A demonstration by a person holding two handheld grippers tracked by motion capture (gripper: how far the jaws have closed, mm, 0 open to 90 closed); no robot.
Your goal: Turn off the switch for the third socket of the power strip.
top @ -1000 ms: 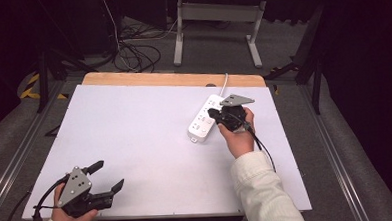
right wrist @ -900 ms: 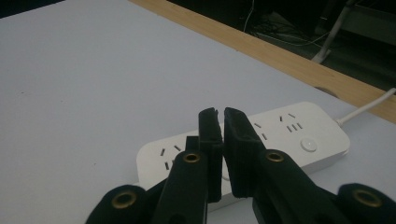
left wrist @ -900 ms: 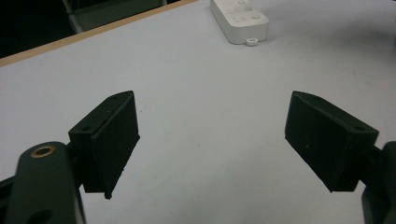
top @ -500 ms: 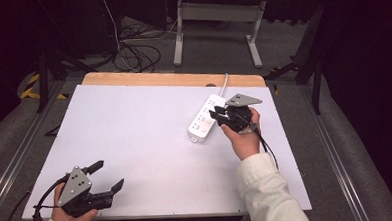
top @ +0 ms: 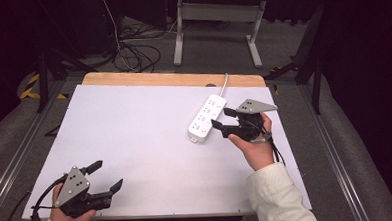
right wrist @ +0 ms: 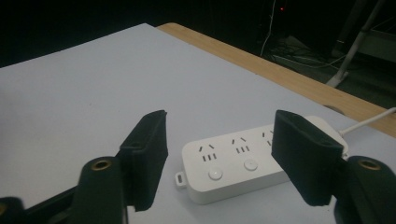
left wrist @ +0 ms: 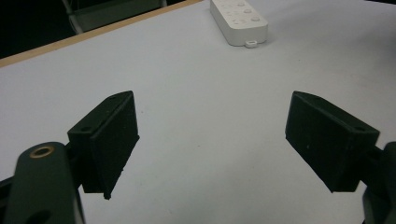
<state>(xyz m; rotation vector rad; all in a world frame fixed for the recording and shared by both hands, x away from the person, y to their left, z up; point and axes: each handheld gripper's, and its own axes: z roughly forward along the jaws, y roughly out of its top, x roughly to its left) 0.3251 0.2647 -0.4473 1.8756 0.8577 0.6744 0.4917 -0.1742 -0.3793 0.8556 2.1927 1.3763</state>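
Overhead, a white power strip (top: 205, 118) is lying on the white table (top: 145, 132) at about 2 o'clock from centre, its cord (top: 224, 83) running off toward 12. The right gripper (top: 223, 118) is hovering just beside the strip's 3 o'clock side, jaws spread wide and holding nothing. The left gripper (top: 107, 175) is sitting at 7 o'clock, well apart from the strip, jaws likewise wide and empty.

In the left gripper view, the strip (left wrist: 238, 19) is showing at 12 o'clock, far beyond the gaping jaws.

In the right gripper view, the strip (right wrist: 243, 161) is lying near, between the wide jaws, with its sockets and buttons facing up.
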